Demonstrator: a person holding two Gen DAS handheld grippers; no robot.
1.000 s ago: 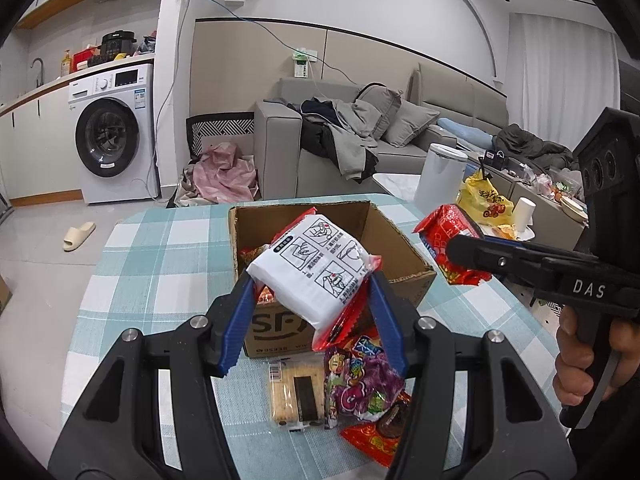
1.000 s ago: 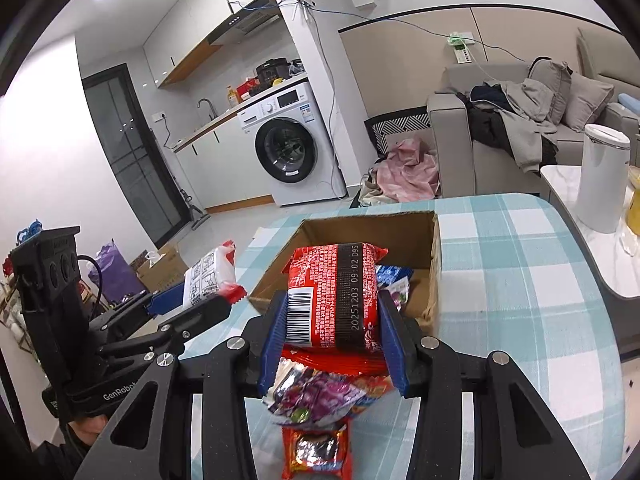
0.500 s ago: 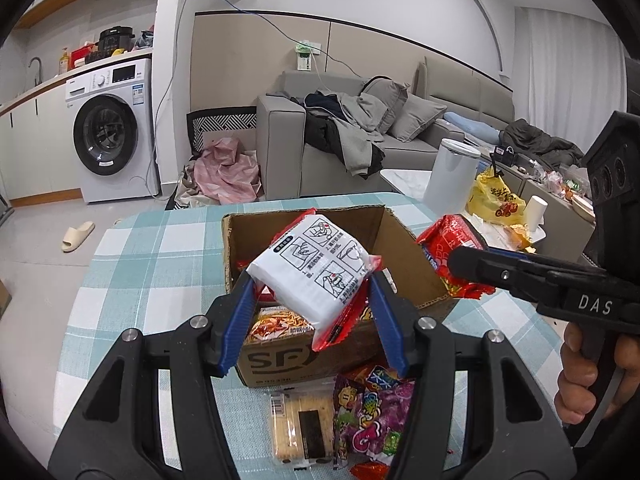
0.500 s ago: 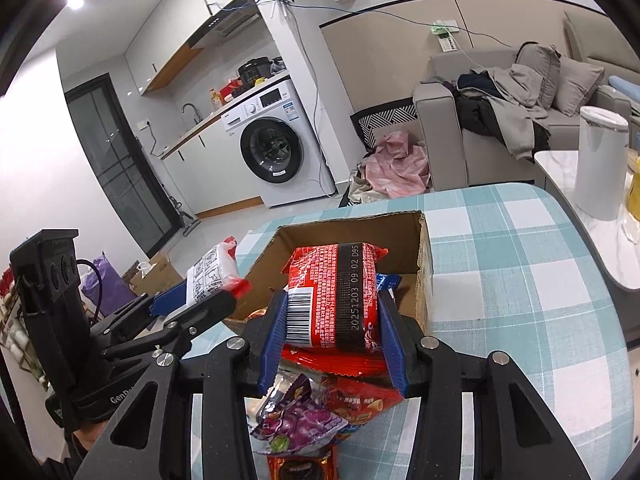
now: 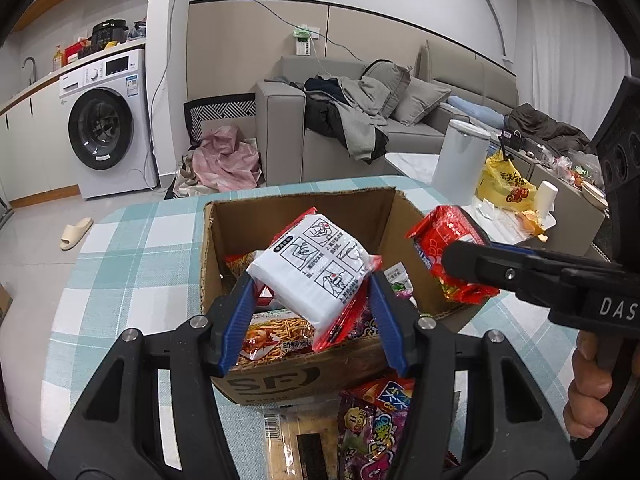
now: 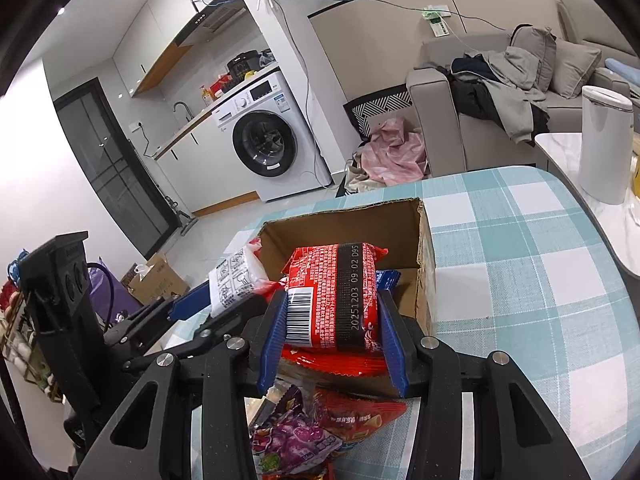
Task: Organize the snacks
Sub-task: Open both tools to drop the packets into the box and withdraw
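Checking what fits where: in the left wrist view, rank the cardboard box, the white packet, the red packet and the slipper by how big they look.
1. Cardboard box.
2. White packet, though it is nearest the camera.
3. Red packet, partly hidden by the right hand-held gripper, so unsure against the white one.
4. Slipper, far off.

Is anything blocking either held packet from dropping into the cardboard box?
Nothing visible does. The white packet and red packet hang above the open cardboard box; snacks already inside lie lower.
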